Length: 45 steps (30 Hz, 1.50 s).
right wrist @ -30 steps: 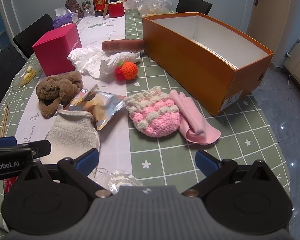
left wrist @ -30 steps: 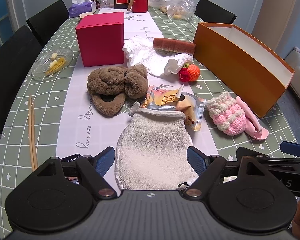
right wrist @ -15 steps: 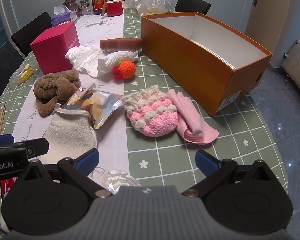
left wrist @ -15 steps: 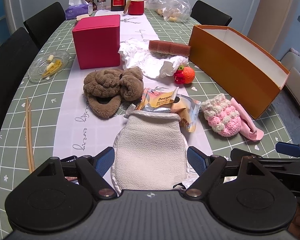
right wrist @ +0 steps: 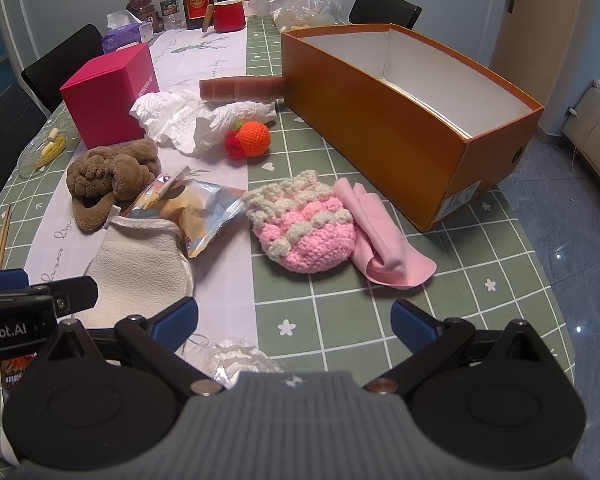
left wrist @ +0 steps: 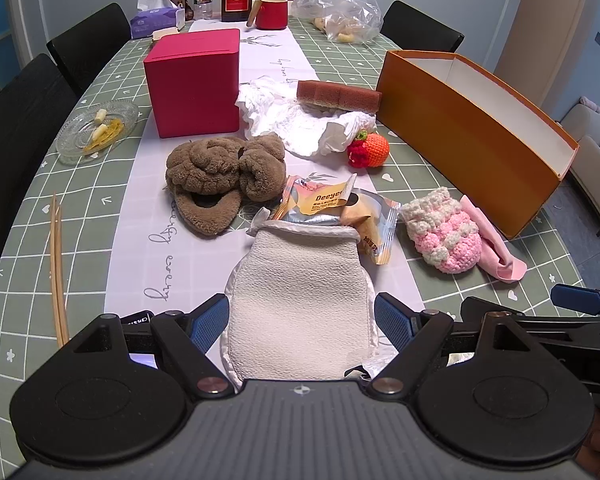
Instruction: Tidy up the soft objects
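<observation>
My left gripper (left wrist: 301, 320) is open above the near end of a white bath mitt (left wrist: 300, 292), its blue pads on either side of it. My right gripper (right wrist: 294, 318) is open over bare tablecloth, short of a pink-and-cream crochet pouch (right wrist: 306, 232) and a folded pink cloth (right wrist: 384, 240). Farther off lie brown fluffy slippers (left wrist: 220, 172), a crochet orange with a strawberry (right wrist: 250, 140), a brown sponge (left wrist: 338, 96) and crumpled white tissue (left wrist: 296, 120). An open orange box (right wrist: 380, 120) stands at the right; I see nothing inside it.
A snack wrapper (left wrist: 340, 208) lies at the mitt's far end. A magenta cube box (left wrist: 194, 80), a glass dish (left wrist: 98, 130), chopsticks (left wrist: 58, 268), bottles, a red mug (left wrist: 272, 12) and a plastic bag (left wrist: 340, 4) stand farther back. Black chairs ring the table.
Both grippers have drawn back slightly toward the near table edge, so everything looks a little farther away. No object has moved and both stay open.
</observation>
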### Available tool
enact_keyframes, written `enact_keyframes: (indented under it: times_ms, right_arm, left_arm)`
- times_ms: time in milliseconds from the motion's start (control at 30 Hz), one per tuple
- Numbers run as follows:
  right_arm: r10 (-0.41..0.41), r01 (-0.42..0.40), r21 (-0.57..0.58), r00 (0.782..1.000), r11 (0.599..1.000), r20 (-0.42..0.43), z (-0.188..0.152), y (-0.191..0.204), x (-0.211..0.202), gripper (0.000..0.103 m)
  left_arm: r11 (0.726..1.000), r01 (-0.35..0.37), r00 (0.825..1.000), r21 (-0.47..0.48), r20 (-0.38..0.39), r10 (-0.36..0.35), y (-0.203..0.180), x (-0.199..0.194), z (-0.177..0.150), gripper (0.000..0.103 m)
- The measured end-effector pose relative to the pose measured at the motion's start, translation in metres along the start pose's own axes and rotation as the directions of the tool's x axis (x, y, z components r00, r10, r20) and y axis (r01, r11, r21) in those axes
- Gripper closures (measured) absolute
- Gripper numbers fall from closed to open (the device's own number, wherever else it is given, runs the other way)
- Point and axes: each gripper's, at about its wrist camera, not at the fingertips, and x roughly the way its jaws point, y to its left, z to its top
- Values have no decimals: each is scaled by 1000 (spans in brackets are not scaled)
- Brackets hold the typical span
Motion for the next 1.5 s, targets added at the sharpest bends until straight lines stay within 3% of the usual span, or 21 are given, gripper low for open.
enact_keyframes:
  times_ms: [1133,1500]
  right_arm:
    - [5,-5,-1,1000,1000,-1,1,-1,0,3]
    - [74,-73,-14,986,997,147,19,-31,-14,3]
  left_arm:
    - [1000,1,1000,1,0,-1,0,0,0,7]
    - [997,59,998,51,12,-60,-7,-5,-3,6]
